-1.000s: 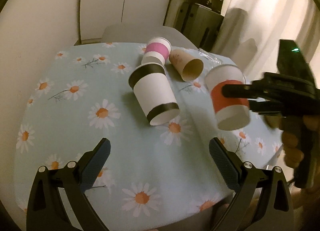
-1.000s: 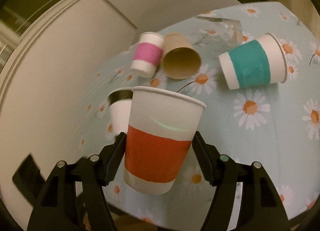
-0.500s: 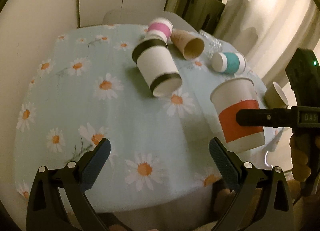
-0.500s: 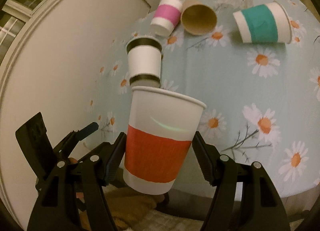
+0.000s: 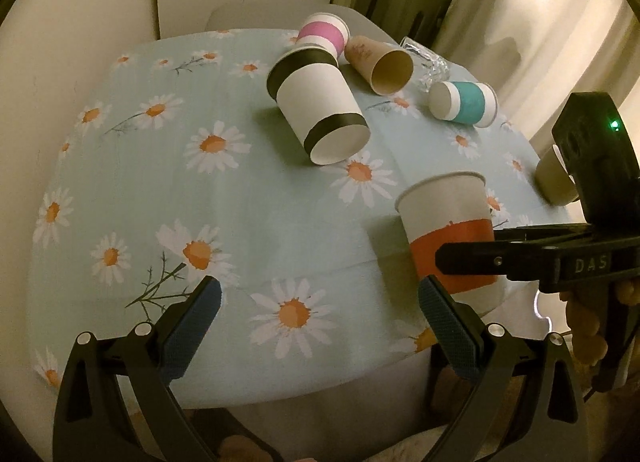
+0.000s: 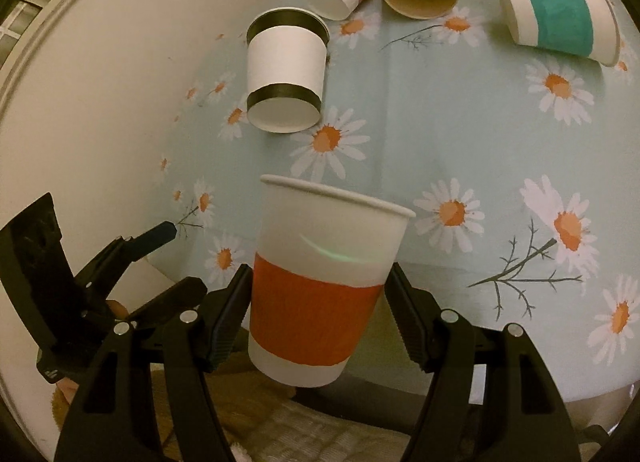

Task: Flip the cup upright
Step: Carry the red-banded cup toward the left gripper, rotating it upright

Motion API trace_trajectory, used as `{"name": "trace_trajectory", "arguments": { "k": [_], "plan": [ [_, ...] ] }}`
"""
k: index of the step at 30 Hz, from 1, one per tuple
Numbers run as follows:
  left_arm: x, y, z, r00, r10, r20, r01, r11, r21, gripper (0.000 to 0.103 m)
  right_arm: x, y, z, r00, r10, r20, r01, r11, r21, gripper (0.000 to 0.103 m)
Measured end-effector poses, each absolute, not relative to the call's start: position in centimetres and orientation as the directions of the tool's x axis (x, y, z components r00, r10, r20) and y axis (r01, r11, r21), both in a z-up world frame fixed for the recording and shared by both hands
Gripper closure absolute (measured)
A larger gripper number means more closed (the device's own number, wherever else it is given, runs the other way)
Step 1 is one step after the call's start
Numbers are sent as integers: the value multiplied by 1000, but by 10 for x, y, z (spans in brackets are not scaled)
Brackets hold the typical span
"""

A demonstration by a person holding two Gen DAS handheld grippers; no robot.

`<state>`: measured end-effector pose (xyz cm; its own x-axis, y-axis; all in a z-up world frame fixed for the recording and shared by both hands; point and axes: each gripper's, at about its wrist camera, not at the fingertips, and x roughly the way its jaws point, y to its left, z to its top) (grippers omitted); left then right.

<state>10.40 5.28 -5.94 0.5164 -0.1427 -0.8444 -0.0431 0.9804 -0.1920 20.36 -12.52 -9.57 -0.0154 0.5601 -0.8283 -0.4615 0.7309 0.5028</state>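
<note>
Daisy-print tablecloth (image 5: 248,197) covers a round table by pale cabinets and curtains. Right gripper (image 6: 320,290) clamps the red-banded cup (image 6: 320,262) upright, seemingly above the table's near edge; left gripper (image 5: 320,302) gapes wide.

The counter (image 5: 132,189) is covered in pale blue printed with white, orange-centred daisies. A white cup (image 6: 320,282) is banded in red; others are banded in black (image 5: 320,109), pink (image 5: 322,35) and teal (image 5: 466,101). One cup (image 5: 384,65) is plain brown. The left tool (image 5: 320,302) is padded in blue.
</note>
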Motion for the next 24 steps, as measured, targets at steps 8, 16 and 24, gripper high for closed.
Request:
{"name": "trace_trajectory", "arguments": {
  "k": [8,16,24],
  "plan": [
    [104,50,-60,515,-149,-844,-30,981,-191,7,205,-141,-84,-13,604,-797,-443,711,546,27],
    [104,44,-50,532,-181,-827,-13,975,-222,7,211,-184,-48,84,670,-737,-396,701,593,27],
    [112,8,-30,552,-284,-784,87,955,-285,7,193,-226,-37,142,670,-729,-392,714,580,27]
  ]
}}
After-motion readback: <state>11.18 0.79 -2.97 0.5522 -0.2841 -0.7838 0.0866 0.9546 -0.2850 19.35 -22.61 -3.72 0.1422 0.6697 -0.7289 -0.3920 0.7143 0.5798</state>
